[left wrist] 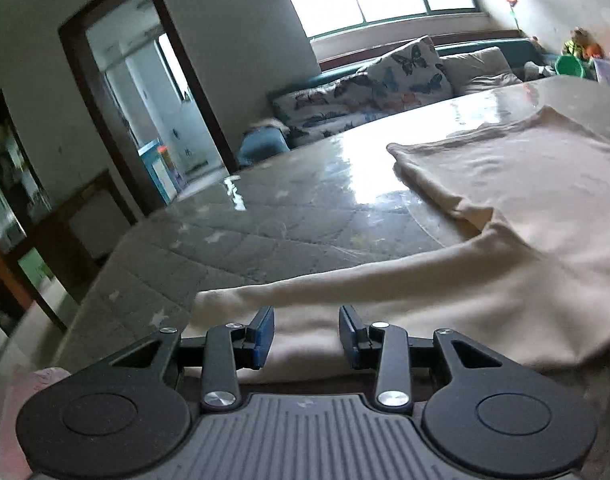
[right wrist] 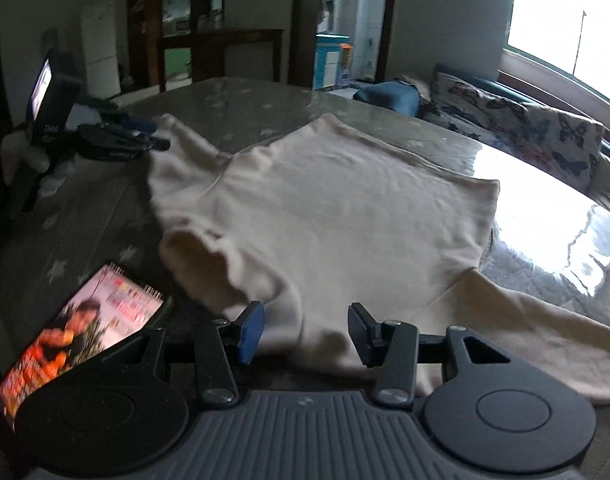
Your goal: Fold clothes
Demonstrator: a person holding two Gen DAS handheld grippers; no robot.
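A cream long-sleeved top (right wrist: 337, 208) lies spread flat on the table, one sleeve (right wrist: 545, 340) trailing to the near right. My right gripper (right wrist: 307, 316) hovers open over the top's near edge, with nothing pinched between its pads. In the left wrist view the same top (left wrist: 505, 208) fills the right side, and its other sleeve (left wrist: 345, 292) runs across just under my left gripper (left wrist: 307, 320). That gripper is open, its blue pads apart above the cloth. The right wrist view shows the left gripper (right wrist: 153, 136) by the sleeve end at the far left.
The table (left wrist: 285, 216) has a grey star-patterned cover under shiny clear plastic. A phone (right wrist: 85, 340) with a lit colourful screen lies near my right gripper's left side. A sofa with butterfly cushions (left wrist: 385, 76) stands beyond the table's far edge.
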